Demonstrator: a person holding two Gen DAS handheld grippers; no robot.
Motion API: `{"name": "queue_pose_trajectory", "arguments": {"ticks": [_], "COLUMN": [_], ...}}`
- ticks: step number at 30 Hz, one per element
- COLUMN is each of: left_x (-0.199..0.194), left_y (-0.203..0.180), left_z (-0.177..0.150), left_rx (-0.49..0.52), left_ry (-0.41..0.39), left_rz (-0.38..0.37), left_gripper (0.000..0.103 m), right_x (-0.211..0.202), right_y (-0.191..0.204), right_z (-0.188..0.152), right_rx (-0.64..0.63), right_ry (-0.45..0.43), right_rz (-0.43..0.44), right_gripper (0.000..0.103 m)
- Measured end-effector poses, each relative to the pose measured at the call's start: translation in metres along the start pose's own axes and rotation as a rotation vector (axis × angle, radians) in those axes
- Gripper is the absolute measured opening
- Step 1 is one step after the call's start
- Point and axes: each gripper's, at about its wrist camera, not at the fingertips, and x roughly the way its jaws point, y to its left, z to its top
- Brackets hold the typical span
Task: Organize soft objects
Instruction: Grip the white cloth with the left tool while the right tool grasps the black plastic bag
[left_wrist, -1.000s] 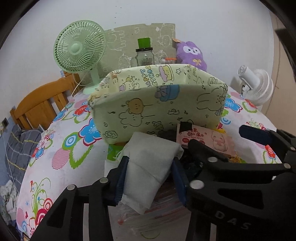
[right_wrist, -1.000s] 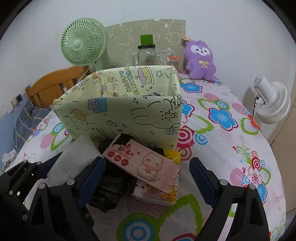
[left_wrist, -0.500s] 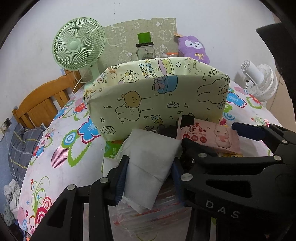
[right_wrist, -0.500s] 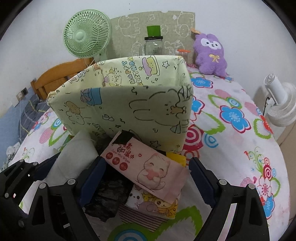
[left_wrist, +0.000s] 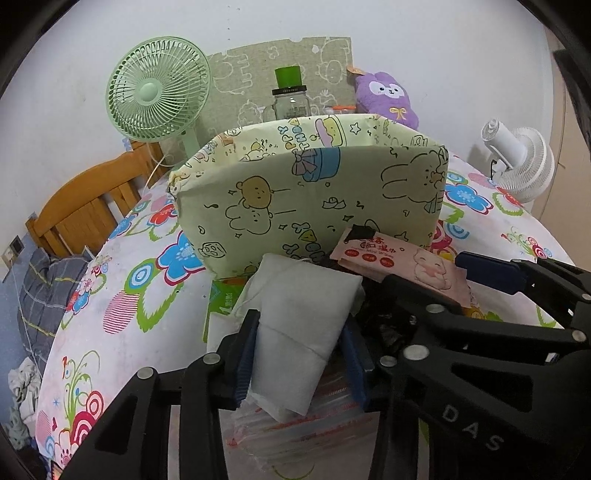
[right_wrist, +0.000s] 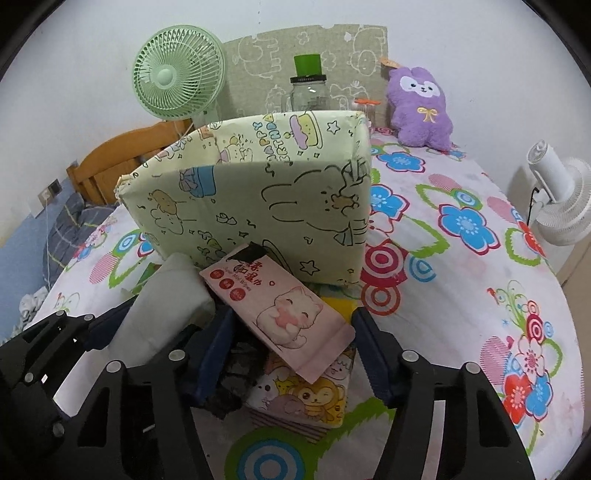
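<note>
Nearest in the left wrist view: left gripper (left_wrist: 301, 356), blue pads pressed against both sides of a white folded cloth pack (left_wrist: 295, 332), lifted above a clear plastic packet (left_wrist: 295, 432) near the front edge of the table (left_wrist: 122, 332). Beside it, to the right: right gripper (right_wrist: 291, 347), spread wide, straddling a pink wipes pack (right_wrist: 284, 310) without pinching it, both pads apart from the pack's sides. Pink wipes pack tilted, resting atop a crumpled black bag (right_wrist: 236, 373) and a cartoon-animal tissue pack (right_wrist: 306, 395), upper end leaning toward the bin. Under the cloth pack, partly hidden: a green packet (left_wrist: 225, 299).

Just behind the pile, about mid-table: a pale green fabric storage bin (left_wrist: 314, 192) with cartoon prints, open-topped, upright, front wall touching or almost touching the pile; cannot tell which.

Farther back, near the far edge of the table: a green desk fan (left_wrist: 159, 90) at the left, a glass jar (left_wrist: 291, 103) with a green lid in the middle, a purple plush toy (right_wrist: 421, 107) toward the right. At the right edge: a white fan (right_wrist: 561, 199). Beyond the left edge: a wooden chair (left_wrist: 85, 206).
</note>
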Motion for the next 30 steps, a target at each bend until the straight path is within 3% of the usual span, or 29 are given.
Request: {"name": "queue_pose_trajectory", "arguments": {"ticks": [11,23,25,30], "left_x": [-0.015,-0.032,-0.034,-0.034], "left_y": [0.000,0.005,0.005,0.004], "left_z": [-0.004,-0.005,-0.005,-0.006], "left_rx": [0.002,-0.016,-0.019,-0.017], "left_ry": [-0.022,-0.061,-0.069,-0.059], "left_rz": [-0.021,-0.028,-0.025,-0.036], "left_gripper": [0.025,0.022,0.022,0.022], "right_x": [-0.019,-0.038,-0.038,-0.036], "right_y": [0.010,0.021,0.021,0.020], "right_z": [-0.005,-0.006,-0.006,-0.007], "right_rx": [-0.014,-0.026,-0.016,-0.002], "right_ry": [-0.042,-0.085,-0.071,-0.051], "right_rz": [-0.018,-0.032,-0.030,-0.022], "right_gripper": [0.053,0.043,0.009,0.009]}}
